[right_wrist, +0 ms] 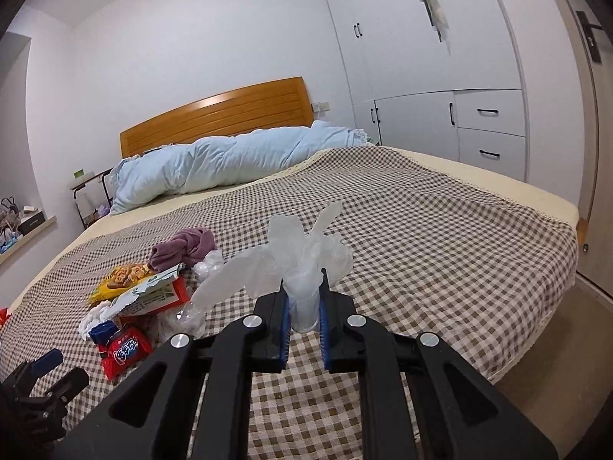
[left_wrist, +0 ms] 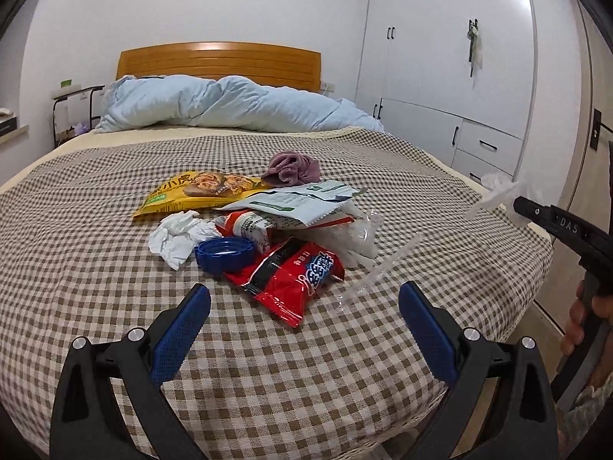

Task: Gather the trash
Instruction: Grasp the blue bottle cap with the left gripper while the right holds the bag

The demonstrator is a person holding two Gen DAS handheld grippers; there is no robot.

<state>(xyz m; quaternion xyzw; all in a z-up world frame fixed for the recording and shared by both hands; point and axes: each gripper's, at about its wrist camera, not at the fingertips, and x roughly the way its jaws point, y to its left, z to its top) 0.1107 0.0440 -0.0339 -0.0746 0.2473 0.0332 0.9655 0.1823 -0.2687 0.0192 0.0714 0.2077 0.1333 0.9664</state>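
Note:
A heap of trash lies on the checked bedspread (left_wrist: pixel 268 364): a red snack packet (left_wrist: pixel 295 280), a blue cap (left_wrist: pixel 224 253), crumpled white tissue (left_wrist: pixel 174 235), a yellow snack bag (left_wrist: pixel 199 191) and a white-green packet (left_wrist: pixel 299 201). My left gripper (left_wrist: pixel 304 322) stands open just short of the red packet, nothing between its fingers. My right gripper (right_wrist: pixel 304 303) is shut on a clear plastic glove (right_wrist: pixel 295 264), held up above the bed to the right of the heap. In the left wrist view the glove (left_wrist: pixel 494 197) shows at the right edge.
A purple cloth (left_wrist: pixel 293 168) lies behind the heap. A rolled light-blue duvet (left_wrist: pixel 214 105) sits by the wooden headboard (left_wrist: pixel 218 63). White wardrobes (left_wrist: pixel 459 76) stand to the right of the bed, with floor between. A side table (left_wrist: pixel 72 103) is at the far left.

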